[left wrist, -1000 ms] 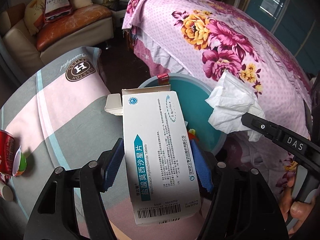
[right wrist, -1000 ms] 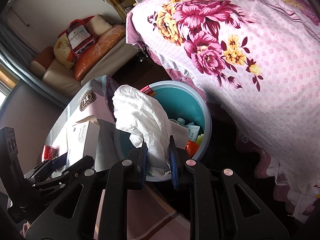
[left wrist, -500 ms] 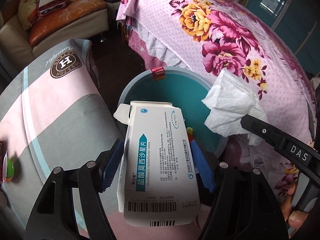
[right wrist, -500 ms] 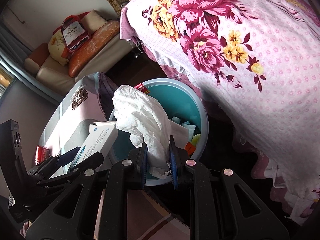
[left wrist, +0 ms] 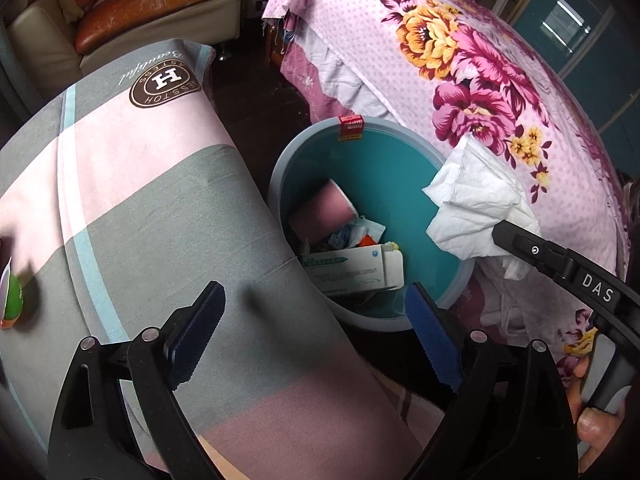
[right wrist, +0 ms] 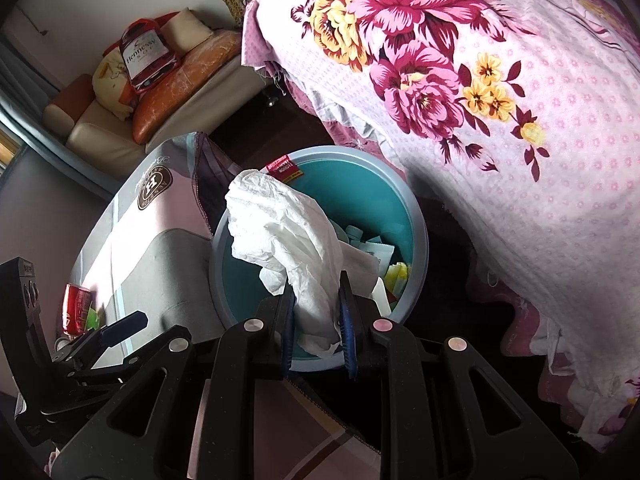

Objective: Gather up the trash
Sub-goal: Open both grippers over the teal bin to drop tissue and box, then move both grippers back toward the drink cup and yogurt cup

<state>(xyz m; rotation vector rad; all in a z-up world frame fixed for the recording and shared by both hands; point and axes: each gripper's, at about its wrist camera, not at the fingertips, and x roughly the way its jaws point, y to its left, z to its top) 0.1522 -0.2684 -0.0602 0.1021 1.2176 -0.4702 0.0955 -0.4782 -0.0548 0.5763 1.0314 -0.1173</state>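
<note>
left claw: your left gripper (left wrist: 316,312) has just been opening, it's spread wide now with nothing between the pads, hanging over the table edge beside the bin (left wrist: 280,184).
medicine box: the medicine box (left wrist: 352,266) is lying inside the bin on top of the other scraps, so that one's done.
right claw: your right gripper (right wrist: 318,318) is pinched narrow on the crumpled tissue (right wrist: 288,240), held over the bin's near rim.
what could go wrong: the tissue is light and floppy. Let go this close to the rim and it could drape over the edge or slide down outside, so I'd go further over the middle first.
leftovers: the red can (right wrist: 76,308) and a green thing (left wrist: 12,300) sit at the far table edge.
hard to see: the tissue blocks half the bin from the right view, and I can't tell what the green thing is, it's cut off.
</note>
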